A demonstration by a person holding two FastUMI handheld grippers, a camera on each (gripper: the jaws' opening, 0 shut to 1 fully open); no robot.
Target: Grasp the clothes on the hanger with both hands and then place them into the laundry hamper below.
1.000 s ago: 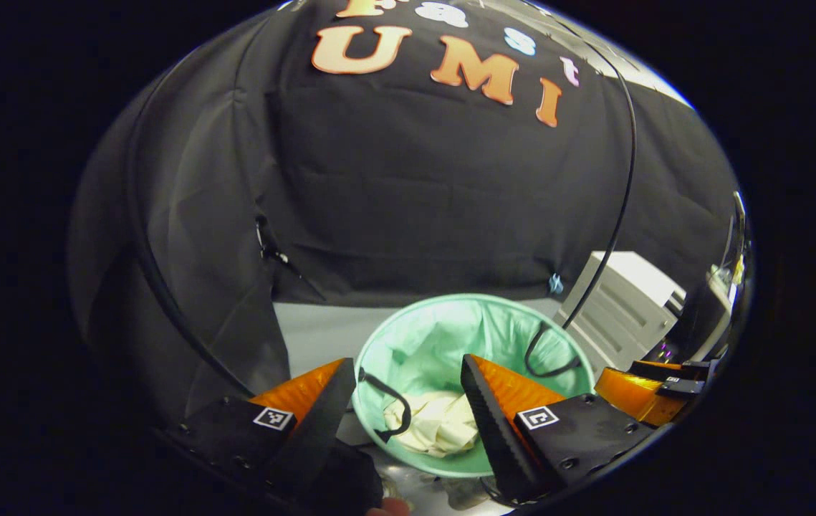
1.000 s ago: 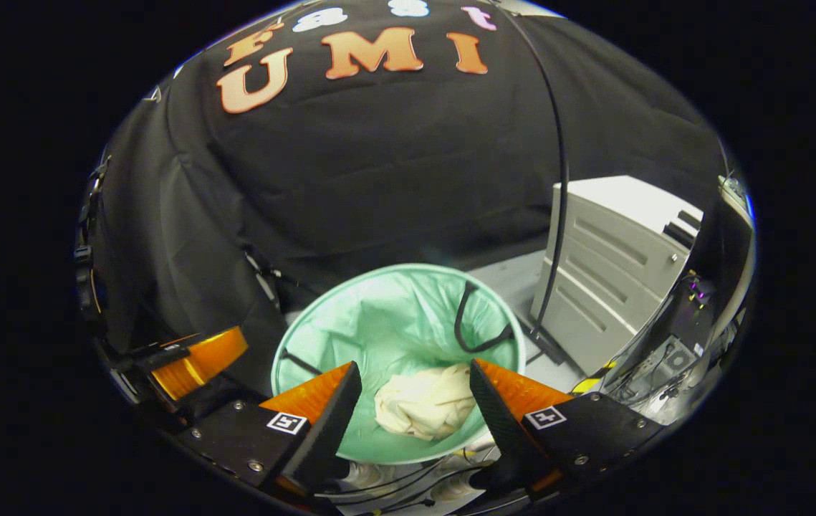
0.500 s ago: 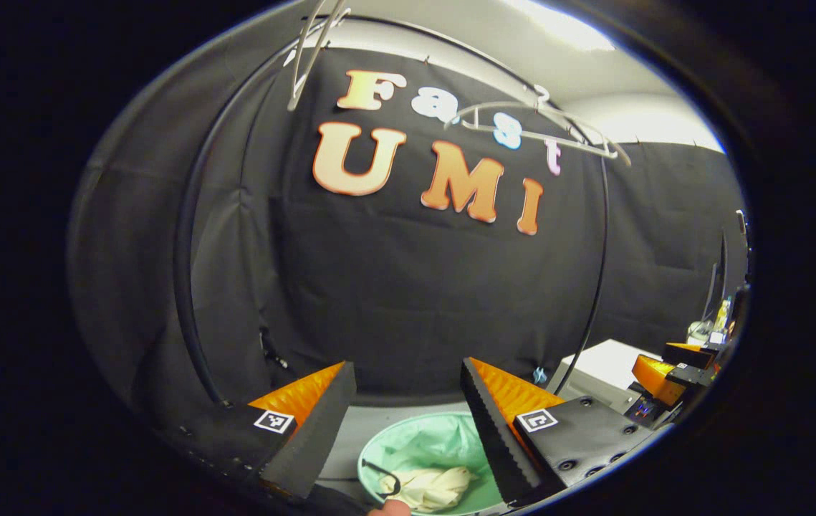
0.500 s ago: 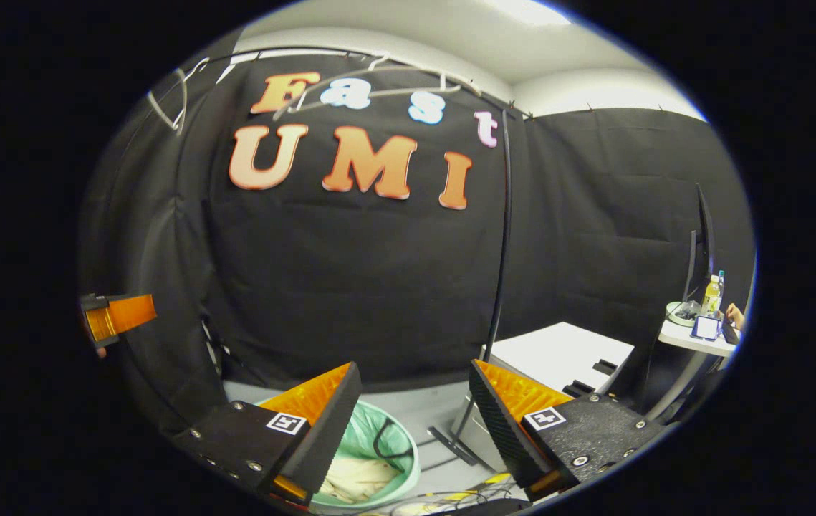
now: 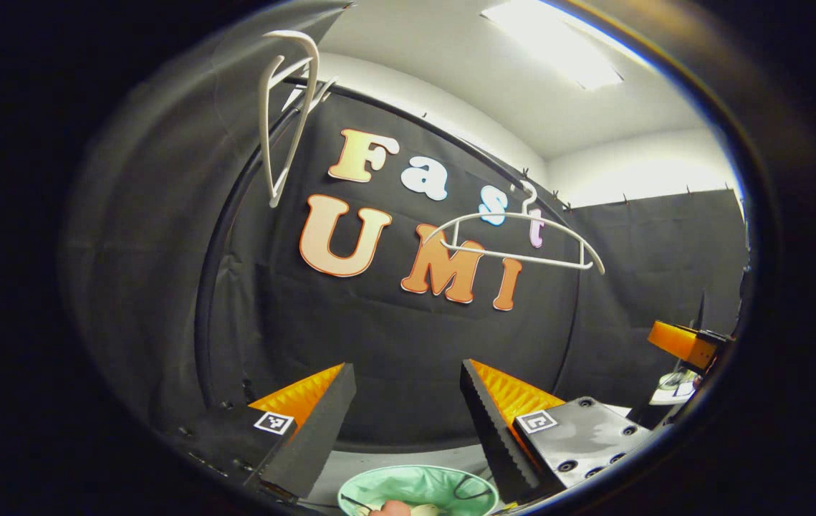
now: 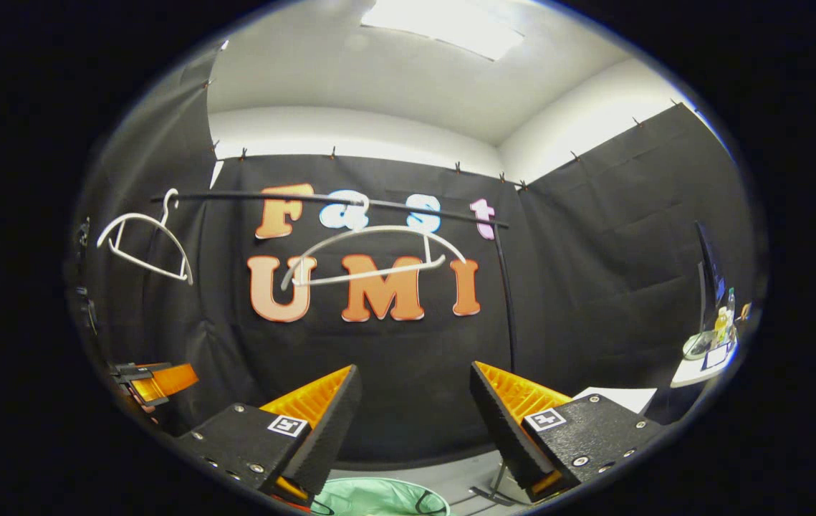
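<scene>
Both the left gripper (image 5: 408,423) and right gripper (image 6: 415,423) have jaws apart, holding nothing. The laundry hamper (image 5: 418,489) sits low beneath the bare white hangers (image 6: 372,258) on the rail (image 6: 322,201). A pale scrap of the clothes (image 5: 423,509) peeks inside the hamper.

In the left gripper view my left gripper (image 5: 408,423) points at the back wall, its fingers (image 5: 314,430) spread with nothing between them. Below them, at the bottom edge, lies the laundry hamper (image 5: 418,487), on the floor before the wall. Above, a rail (image 5: 408,118) runs across the wall; one hanger (image 5: 515,240) hangs from it up and to the right of my fingers, another hanger (image 5: 286,107) far up to the left. My right gripper (image 5: 683,344) sits off to the right.

In the right gripper view that gripper (image 6: 415,419) is likewise spread, the hamper (image 6: 379,498) beneath it, the left gripper (image 6: 157,380) off to its left, a worktop (image 6: 701,365) far right.
</scene>
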